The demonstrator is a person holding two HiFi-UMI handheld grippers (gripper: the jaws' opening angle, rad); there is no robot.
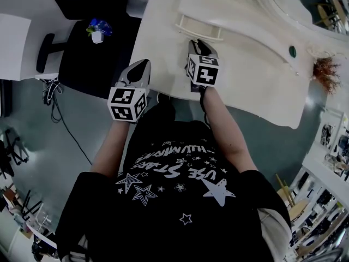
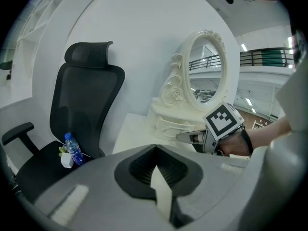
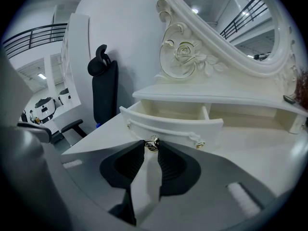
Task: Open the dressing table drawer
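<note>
The white dressing table (image 1: 245, 75) carries an ornate oval mirror (image 3: 226, 18). Its left drawer (image 3: 168, 124) stands pulled out, showing an empty inside; from the head view the drawer (image 1: 199, 27) juts over the tabletop. My right gripper (image 3: 152, 146) is shut on the drawer's small metal knob (image 3: 152, 142), held at the very tips of the jaws. In the head view the right gripper (image 1: 199, 43) points at the drawer front. My left gripper (image 1: 143, 64) hangs off the table's left edge, shut with nothing in it; its jaw tips (image 2: 155, 150) meet.
A black office chair (image 1: 87, 59) stands left of the table, with a blue water bottle (image 2: 73, 148) and a small white pot on its seat. A dried red-brown bunch (image 1: 326, 70) sits at the table's right end. Cables lie on the grey floor (image 1: 60, 130).
</note>
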